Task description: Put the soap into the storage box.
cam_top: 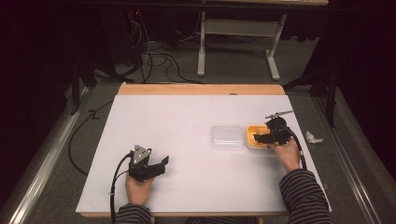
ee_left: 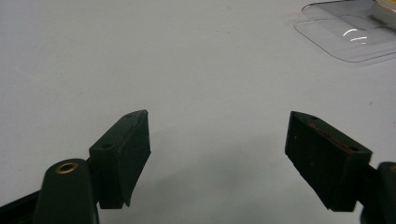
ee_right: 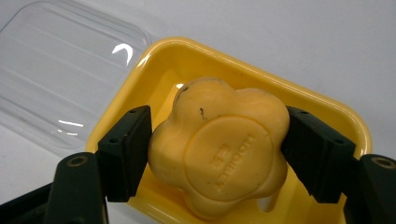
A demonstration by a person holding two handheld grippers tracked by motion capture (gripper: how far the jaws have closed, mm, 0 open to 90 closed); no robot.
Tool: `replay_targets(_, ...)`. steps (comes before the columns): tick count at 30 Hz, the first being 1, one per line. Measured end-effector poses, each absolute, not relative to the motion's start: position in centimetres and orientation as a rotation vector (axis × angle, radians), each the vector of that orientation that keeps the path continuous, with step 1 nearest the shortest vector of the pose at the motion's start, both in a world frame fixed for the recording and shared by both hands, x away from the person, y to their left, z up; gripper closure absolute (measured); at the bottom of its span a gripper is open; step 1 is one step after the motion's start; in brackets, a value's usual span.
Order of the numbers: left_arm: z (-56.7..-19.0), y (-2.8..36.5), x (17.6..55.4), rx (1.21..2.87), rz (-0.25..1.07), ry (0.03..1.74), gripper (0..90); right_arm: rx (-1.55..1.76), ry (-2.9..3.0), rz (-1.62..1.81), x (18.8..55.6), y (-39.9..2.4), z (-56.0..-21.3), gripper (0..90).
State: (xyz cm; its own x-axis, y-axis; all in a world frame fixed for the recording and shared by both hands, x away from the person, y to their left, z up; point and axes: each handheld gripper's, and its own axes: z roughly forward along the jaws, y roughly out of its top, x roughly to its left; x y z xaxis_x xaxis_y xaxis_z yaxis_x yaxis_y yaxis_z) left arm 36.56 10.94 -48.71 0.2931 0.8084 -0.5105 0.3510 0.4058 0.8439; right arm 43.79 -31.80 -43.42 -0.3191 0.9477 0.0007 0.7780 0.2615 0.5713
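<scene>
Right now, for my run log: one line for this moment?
right gripper shut on soap | over yellow dish | lid beside | left gripper open, idle

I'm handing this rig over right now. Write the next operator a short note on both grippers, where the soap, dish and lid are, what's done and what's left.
Right gripper: jaws closed on the flower-shaped yellow soap, held over the yellow soap dish at the table's right side. Whether the soap rests on the dish floor or is lifted, I cannot tell.
Left gripper: open, holding nothing, over bare white table near the front left.
Clear lid: off, lying flat just left of the dish.
Done: lid off, soap gripped.
Left: finish moving the soap; probably the lid needs handling afterwards, which the free left gripper could do.
</scene>
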Motion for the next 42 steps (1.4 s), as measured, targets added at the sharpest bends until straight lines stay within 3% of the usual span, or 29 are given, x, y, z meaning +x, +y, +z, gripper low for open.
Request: replay_targets(42,-48.7,10.8,36.6,1.172,0.433,1.306,22.9,1.557,2.067,0.807,42.3,-32.7,-43.0,25.8)
